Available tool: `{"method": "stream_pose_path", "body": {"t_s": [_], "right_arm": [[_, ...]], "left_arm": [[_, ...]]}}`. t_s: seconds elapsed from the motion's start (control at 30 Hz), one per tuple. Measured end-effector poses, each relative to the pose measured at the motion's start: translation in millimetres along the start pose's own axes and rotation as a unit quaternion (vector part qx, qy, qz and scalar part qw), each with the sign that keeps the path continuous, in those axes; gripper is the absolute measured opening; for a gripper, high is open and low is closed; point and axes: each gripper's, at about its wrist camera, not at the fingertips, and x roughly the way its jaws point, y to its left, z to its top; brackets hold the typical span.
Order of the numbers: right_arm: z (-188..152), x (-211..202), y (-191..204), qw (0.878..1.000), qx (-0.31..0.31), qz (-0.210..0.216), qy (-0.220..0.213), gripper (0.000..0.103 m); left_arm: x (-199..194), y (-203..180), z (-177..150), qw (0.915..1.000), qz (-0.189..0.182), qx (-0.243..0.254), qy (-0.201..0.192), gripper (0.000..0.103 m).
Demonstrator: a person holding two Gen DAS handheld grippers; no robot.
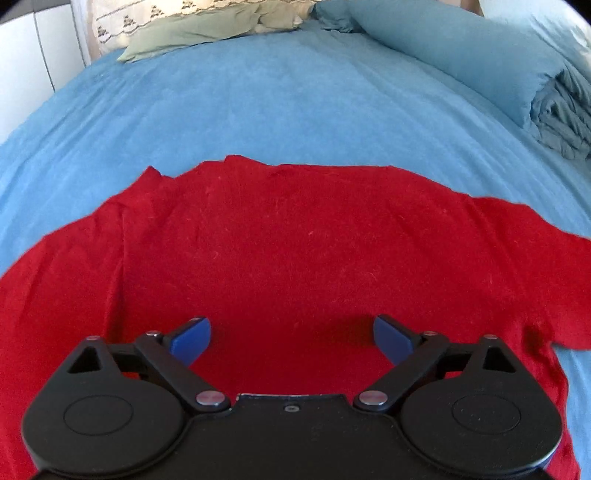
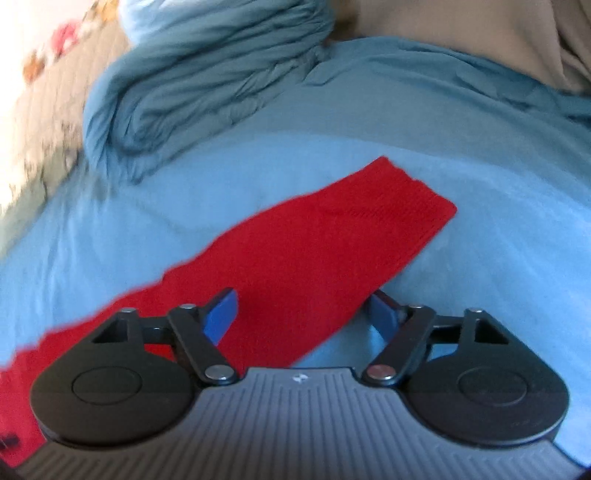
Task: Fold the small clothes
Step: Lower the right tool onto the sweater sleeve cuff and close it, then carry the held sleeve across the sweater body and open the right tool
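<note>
A red knit sweater point(image 1: 295, 243) lies spread flat on the blue bed sheet point(image 1: 258, 110). My left gripper point(image 1: 291, 338) is open just above the sweater's body, both blue fingers apart and empty. In the right wrist view one red sleeve point(image 2: 332, 236) stretches out to the upper right, its ribbed cuff lying on the sheet. My right gripper point(image 2: 301, 314) is open over the sleeve near its middle, the blue fingers standing on either side of it. Nothing is held.
A blue pillow point(image 1: 461, 51) and a bunched teal blanket point(image 1: 561, 118) lie at the far right; the blanket also shows in the right wrist view point(image 2: 207, 85). A green and cream pillow point(image 1: 207, 26) sits at the head of the bed.
</note>
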Motion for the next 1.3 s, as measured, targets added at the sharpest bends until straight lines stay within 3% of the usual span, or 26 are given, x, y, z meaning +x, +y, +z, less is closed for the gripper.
{"method": "stream_pose_path", "body": {"t_s": [0.17, 0.2, 0.23, 0.33, 0.47, 0.63, 0.73, 0.83, 0.97, 1.07, 1.17, 1.3], "right_arm": [[9, 5, -23, 0.997, 0.076, 0.021, -0.012, 0.060], [10, 7, -24, 0.997, 0.077, 0.018, -0.012, 0.045], [11, 8, -25, 0.997, 0.073, 0.014, -0.011, 0.036], [13, 8, -26, 0.997, 0.070, 0.011, -0.007, 0.022], [18, -9, -4, 0.999, 0.038, 0.024, -0.020, 0.021], [27, -48, 74, 0.991, -0.006, 0.125, -0.035, 0.021], [22, -75, 151, 0.975, -0.067, 0.210, -0.037, 0.021], [-4, -98, 233, 0.947, -0.123, 0.297, -0.022, 0.021], [-82, -108, 334, 0.903, -0.204, 0.378, 0.020, 0.021], [-165, -98, 389, 0.875, -0.283, 0.389, 0.049, 0.021], [-239, -79, 412, 0.854, -0.357, 0.371, 0.070, 0.021], [-286, -84, 413, 0.825, -0.404, 0.389, 0.076, 0.021]], "left_arm": [[4, 2, 5, 0.9999, -0.001, -0.008, 0.007, 0.101], [6, 3, 6, 0.9999, -0.001, -0.009, 0.008, 0.101], [7, 4, 7, 0.9999, -0.001, -0.009, 0.011, 0.103], [12, 3, 8, 0.9998, -0.003, -0.009, 0.016, 0.103], [16, 3, 13, 0.9996, -0.006, -0.008, 0.025, 0.103], [4, 18, 19, 0.9991, -0.023, -0.023, 0.026, 0.103], [-18, 37, 19, 0.9993, -0.018, -0.032, -0.002, 0.103], [-46, 64, 13, 0.9988, -0.011, -0.035, -0.032, 0.103], [-74, 108, -6, 0.9972, 0.011, -0.057, -0.048, 0.103], [-87, 139, -30, 0.9960, 0.015, -0.083, -0.028, 0.103], [-102, 165, -62, 0.9934, -0.009, -0.112, -0.026, 0.103], [-113, 186, -79, 0.9915, 0.001, -0.126, -0.032, 0.103]]}}
